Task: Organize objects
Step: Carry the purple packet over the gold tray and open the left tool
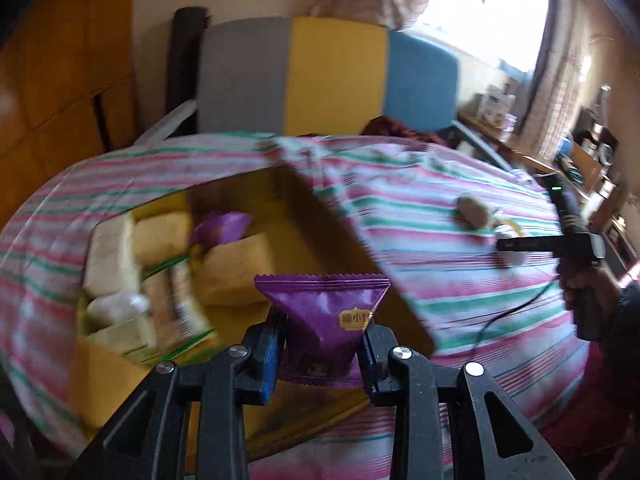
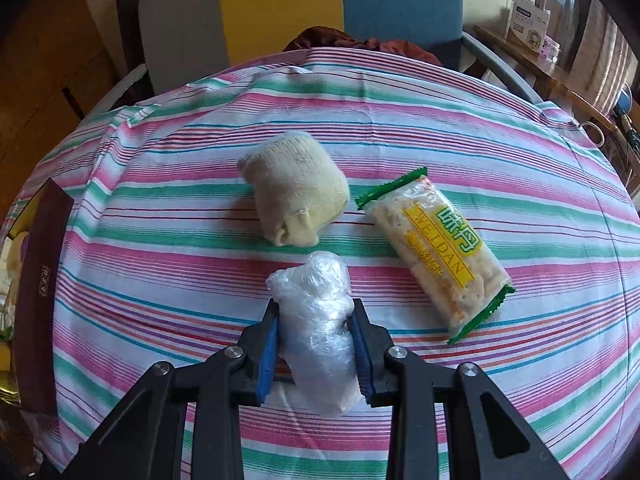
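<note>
My left gripper (image 1: 323,340) is shut on a purple snack packet (image 1: 324,316) and holds it above the near part of an open yellow box (image 1: 304,224). The box holds several yellow and white packets and another purple packet (image 1: 224,226). My right gripper (image 2: 316,320) is closed around a white plastic-wrapped bundle (image 2: 316,320) that rests on the striped cloth (image 2: 160,240). A rolled cream sock (image 2: 294,188) lies just beyond it. A green-and-yellow wafer packet (image 2: 436,252) lies to its right. The right gripper also shows at the right edge of the left wrist view (image 1: 508,246).
The striped cloth covers a round table. The dark box lid (image 2: 40,300) stands at the far left in the right wrist view. A grey, yellow and blue chair back (image 1: 328,76) stands behind the table. A wooden shelf with clutter (image 1: 580,152) is at the right.
</note>
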`<state>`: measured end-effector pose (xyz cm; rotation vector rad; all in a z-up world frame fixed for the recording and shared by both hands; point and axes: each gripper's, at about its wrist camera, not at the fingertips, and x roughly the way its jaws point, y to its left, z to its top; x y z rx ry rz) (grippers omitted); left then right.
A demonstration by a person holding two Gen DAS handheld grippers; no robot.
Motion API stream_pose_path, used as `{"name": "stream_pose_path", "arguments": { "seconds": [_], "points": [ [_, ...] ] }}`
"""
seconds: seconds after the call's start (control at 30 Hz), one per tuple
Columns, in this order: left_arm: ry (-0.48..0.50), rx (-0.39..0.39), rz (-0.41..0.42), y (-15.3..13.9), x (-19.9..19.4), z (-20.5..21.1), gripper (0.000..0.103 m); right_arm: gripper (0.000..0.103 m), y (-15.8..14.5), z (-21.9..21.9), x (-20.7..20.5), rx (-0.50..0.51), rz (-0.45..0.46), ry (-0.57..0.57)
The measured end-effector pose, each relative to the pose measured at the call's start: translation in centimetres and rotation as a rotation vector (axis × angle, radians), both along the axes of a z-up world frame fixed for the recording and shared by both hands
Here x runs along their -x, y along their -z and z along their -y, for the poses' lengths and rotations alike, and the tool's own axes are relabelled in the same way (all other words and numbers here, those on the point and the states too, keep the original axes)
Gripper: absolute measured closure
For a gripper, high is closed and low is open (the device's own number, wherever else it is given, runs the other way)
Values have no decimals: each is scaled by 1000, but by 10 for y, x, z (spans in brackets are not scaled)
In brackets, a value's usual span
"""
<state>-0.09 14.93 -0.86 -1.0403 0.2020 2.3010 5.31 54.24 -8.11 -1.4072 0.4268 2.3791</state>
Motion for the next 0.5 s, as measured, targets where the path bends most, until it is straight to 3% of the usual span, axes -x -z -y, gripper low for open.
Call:
{"name": "stream_pose_path", "arguments": {
  "seconds": [0.2,0.5],
  "points": [
    [-145,79,98,40,20,43,70,71,0,15,8,-16,1,-53],
    [-222,165,140,73,30,53,67,71,3,12,6,-24,20,-54]
  ]
}}
